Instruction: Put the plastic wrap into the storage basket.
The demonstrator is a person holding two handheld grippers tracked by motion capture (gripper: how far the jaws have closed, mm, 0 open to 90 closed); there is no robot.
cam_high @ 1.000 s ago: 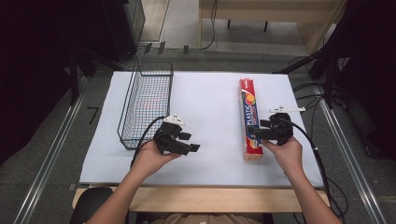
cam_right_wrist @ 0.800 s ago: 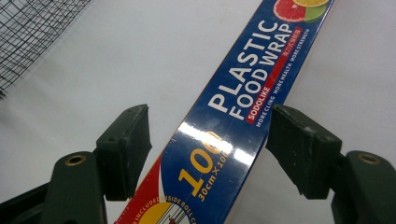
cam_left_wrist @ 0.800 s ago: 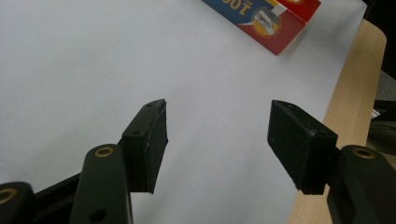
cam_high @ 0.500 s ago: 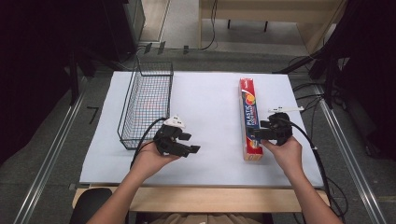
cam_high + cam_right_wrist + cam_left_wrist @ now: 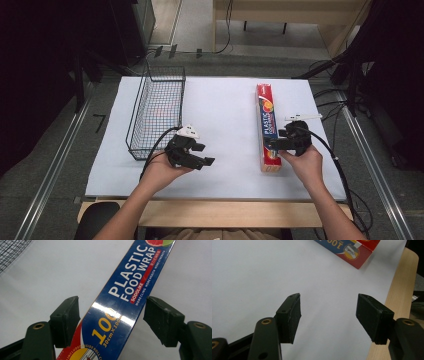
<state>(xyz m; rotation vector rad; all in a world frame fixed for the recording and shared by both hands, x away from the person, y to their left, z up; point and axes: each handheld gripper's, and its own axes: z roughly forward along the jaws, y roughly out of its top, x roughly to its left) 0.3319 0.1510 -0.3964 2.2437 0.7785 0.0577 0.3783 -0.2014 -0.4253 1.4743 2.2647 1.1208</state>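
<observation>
High view: the right hand [image 5: 306, 161] comes in from the near edge with its forearm slanting up and inward, holding the right gripper [image 5: 274, 144] pointed leftward across the near part of the box [image 5: 267, 125]. In the right gripper view the jaws stand apart, one on each side of the box [image 5: 120, 307], which passes between the fingers [image 5: 65, 315]; whether they touch its sides I cannot tell. The box lies flat on the white sheet [image 5: 225, 110], its long axis running from just nearer than the fingers away toward the far edge, near end toward the person. The left hand [image 5: 167, 167] rests low, wrist angled inward, its left gripper [image 5: 205, 154] pointing right toward the box. Its fingers [image 5: 289, 315] are wide apart over bare sheet [image 5: 249, 277], the box's near corner [image 5: 357, 252] well beyond their tips. A basket [image 5: 155, 107] stands just outside the left gripper.
</observation>
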